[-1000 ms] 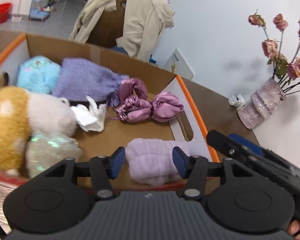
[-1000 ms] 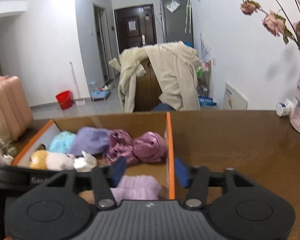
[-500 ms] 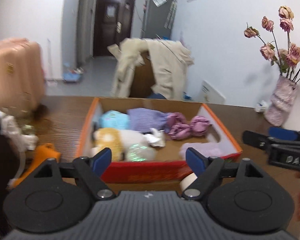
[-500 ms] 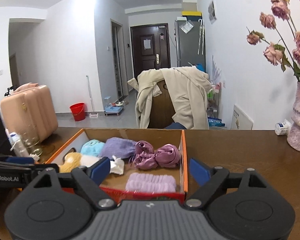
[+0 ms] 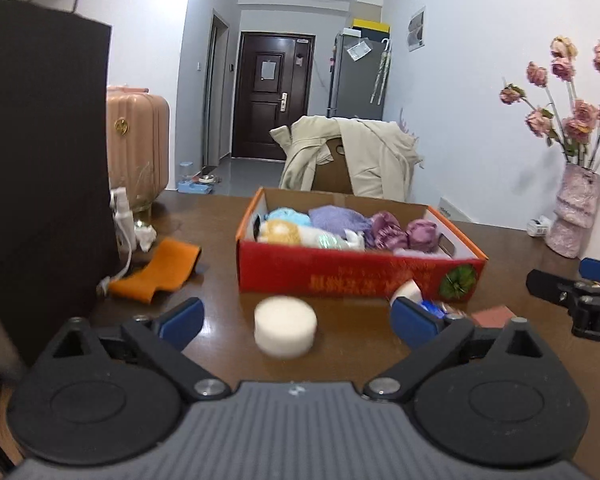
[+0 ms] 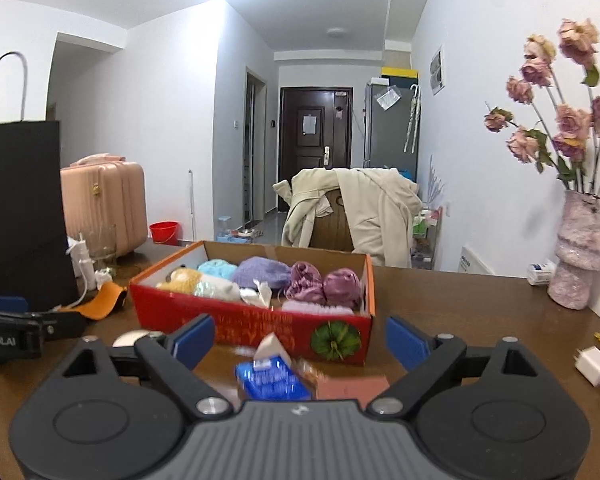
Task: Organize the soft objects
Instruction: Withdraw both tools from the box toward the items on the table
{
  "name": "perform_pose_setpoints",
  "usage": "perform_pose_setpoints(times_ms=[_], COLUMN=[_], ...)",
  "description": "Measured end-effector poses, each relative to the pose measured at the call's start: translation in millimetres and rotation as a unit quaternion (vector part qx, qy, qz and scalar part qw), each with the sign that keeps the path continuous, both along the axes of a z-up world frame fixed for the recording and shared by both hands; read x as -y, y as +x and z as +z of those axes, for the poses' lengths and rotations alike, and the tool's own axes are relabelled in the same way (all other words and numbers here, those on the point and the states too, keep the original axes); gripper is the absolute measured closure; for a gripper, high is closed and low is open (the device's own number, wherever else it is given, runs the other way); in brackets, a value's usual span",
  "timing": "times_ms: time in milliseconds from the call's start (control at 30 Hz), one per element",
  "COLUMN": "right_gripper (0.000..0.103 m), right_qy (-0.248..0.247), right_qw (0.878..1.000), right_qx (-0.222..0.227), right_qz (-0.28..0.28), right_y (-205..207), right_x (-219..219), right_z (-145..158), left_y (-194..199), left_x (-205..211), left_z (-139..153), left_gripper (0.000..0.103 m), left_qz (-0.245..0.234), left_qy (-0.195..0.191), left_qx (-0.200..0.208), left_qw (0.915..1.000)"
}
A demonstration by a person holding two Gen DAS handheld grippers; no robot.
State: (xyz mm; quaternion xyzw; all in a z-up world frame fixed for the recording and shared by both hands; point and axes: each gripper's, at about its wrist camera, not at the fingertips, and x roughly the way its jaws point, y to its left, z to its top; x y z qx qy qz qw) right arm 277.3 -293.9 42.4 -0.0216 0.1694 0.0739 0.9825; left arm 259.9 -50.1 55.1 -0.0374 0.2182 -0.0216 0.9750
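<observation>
A red cardboard box (image 5: 356, 276) stands mid-table and holds a yellow-and-white plush (image 5: 280, 232), a light-blue fuzzy piece (image 5: 288, 215), a purple knit pouch (image 5: 338, 218), mauve satin scrunchies (image 5: 400, 232) and a lilac fluffy headband (image 6: 320, 307). My left gripper (image 5: 296, 318) is back from the box, jaws opening wide and gripping nothing. A white round puff (image 5: 286, 326) lies on the table between its fingers in the picture. My right gripper (image 6: 299, 340) is also back, jaws opening, empty, above a blue packet (image 6: 272, 378). An orange cloth (image 5: 160, 272) lies left of the box.
A tall black paper bag (image 5: 40, 160) blocks the left side, with a spray bottle (image 5: 122, 216) beside it. A vase of dried roses (image 5: 574, 216) stands far right. A white charger (image 6: 594, 364) lies near the right edge. A coat-draped chair (image 5: 352, 160) is behind the table.
Both grippers pulled back from over the box towards the near edge of the table, and their jaws widened. The lilac headband that was between the left fingers now lies in the box.
</observation>
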Motion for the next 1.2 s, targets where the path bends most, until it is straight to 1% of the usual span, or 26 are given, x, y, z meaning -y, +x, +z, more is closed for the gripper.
perform_pose_setpoints(times_ms=[33, 100, 267, 367, 500, 667, 800, 967, 1133, 1200], right_gripper=[0.009, 0.003, 0.002, 0.002, 0.002, 0.002, 0.002, 0.003, 0.006, 0.010], right_qy=[-0.001, -0.003, -0.020, -0.014, -0.011, -0.009, 0.002, 0.007, 0.014, 0.015], right_qw=[1.000, 1.000, 1.000, 1.000, 1.000, 1.000, 1.000, 1.000, 0.999, 0.999], right_qx=[-0.002, -0.005, -0.018, -0.021, -0.019, -0.028, -0.027, -0.028, -0.033, -0.037], right_qz=[0.000, 0.002, 0.007, 0.008, 0.009, 0.002, 0.002, 0.005, 0.009, 0.011], right_y=[-8, -27, -61, -76, -86, -84, -78, -66, -48, -37], right_x=[0, -1, -10, -12, -12, -12, -14, -23, -33, -38], right_z=[-4, -14, -29, -31, -29, -32, -32, -32, -35, -36], left_y=[-8, -18, -34, -39, -44, -42, -37, -23, -1, 9], left_x=[0, 2, 2, 6, 8, 7, 5, -1, -15, -20], left_z=[-4, -10, -20, -20, -19, -22, -26, -32, -36, -37], left_gripper=[0.000, 0.000, 0.000, 0.000, 0.000, 0.000, 0.000, 0.000, 0.000, 0.000], left_qz=[-0.003, -0.006, -0.011, -0.016, -0.018, -0.019, -0.023, -0.020, -0.010, -0.012], left_qy=[0.002, 0.010, 0.008, 0.012, 0.011, 0.008, -0.001, -0.007, -0.007, -0.001], left_qx=[0.000, -0.008, -0.028, -0.024, -0.018, -0.023, -0.029, -0.036, -0.040, -0.043], left_qw=[1.0000, 0.9999, 0.9995, 0.9995, 0.9996, 0.9995, 0.9993, 0.9991, 0.9991, 0.9990])
